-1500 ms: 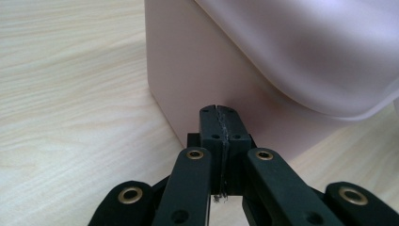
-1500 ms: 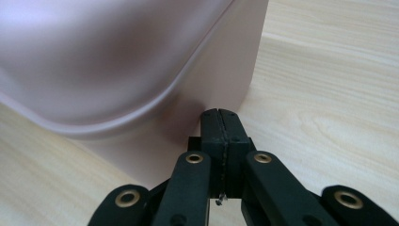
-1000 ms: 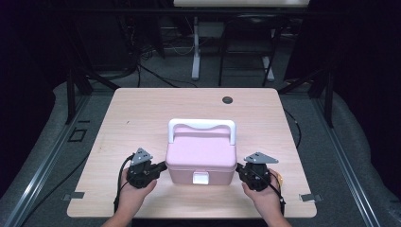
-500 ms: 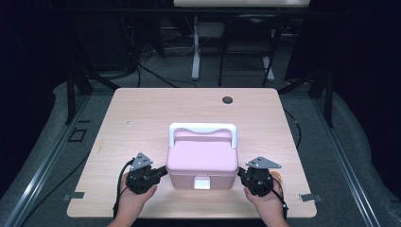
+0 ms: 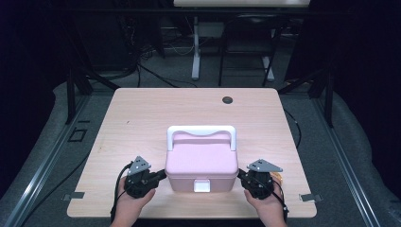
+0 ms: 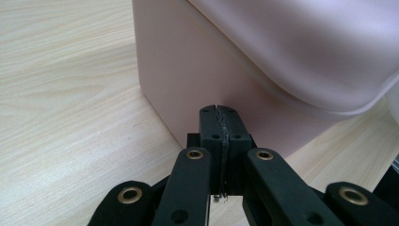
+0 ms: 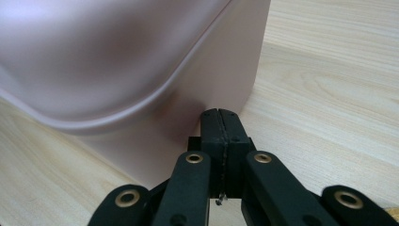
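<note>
A pink lidded box point(image 5: 201, 163) with a white handle point(image 5: 201, 130) and a white front latch point(image 5: 202, 186) stands near the table's front edge. My left gripper point(image 5: 161, 175) is shut, its tips pressed against the box's left side point(image 6: 188, 70). My right gripper point(image 5: 241, 176) is shut too, tips against the box's right side point(image 7: 221, 80). In the left gripper view the closed jaws of the left gripper point(image 6: 220, 110) hold nothing between them. The right gripper point(image 7: 219, 113) likewise holds nothing. A hand grips each gripper from below.
The box rests on a light wooden table point(image 5: 142, 118). A small dark round cap point(image 5: 228, 100) lies near the far edge. Dark floor, cables and stand legs lie beyond the table.
The box has slid toward the table's front edge, with both shut grippers moving with it at its sides.
</note>
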Demonstrator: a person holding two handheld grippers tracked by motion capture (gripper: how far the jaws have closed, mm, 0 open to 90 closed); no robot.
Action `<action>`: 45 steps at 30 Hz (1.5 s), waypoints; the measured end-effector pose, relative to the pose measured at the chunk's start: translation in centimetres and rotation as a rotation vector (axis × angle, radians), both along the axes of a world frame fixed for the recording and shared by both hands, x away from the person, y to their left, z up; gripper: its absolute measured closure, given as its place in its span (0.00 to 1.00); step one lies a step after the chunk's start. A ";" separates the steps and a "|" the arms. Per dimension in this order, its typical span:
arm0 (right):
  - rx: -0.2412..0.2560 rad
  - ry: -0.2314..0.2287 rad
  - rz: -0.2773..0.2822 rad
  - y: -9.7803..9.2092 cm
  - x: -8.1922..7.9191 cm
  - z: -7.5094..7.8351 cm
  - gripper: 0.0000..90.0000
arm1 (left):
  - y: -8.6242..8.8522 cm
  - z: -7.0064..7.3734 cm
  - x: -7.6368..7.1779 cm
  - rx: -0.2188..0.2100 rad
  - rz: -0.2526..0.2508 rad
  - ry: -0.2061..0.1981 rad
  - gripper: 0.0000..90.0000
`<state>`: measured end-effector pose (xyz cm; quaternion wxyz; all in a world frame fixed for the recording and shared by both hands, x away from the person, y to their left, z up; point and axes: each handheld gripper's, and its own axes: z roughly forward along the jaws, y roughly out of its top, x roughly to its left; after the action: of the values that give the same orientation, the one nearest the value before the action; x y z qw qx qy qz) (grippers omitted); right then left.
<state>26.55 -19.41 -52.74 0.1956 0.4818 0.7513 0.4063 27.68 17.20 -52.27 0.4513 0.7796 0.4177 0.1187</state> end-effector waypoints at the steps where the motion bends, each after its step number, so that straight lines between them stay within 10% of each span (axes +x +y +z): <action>1: 0.005 0.000 0.003 0.0 -0.1 0.0 1.00 | 0.1 0.0 0.0 -0.006 0.000 0.007 1.00; 45: 0.007 -0.029 0.032 -1.6 -0.1 0.5 0.76 | 1.4 0.1 0.8 -0.042 -0.021 0.011 0.78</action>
<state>26.43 -21.03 -52.21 0.1982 0.4644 0.7546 0.4191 28.48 18.61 -52.15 0.4663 0.7751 0.4143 0.1007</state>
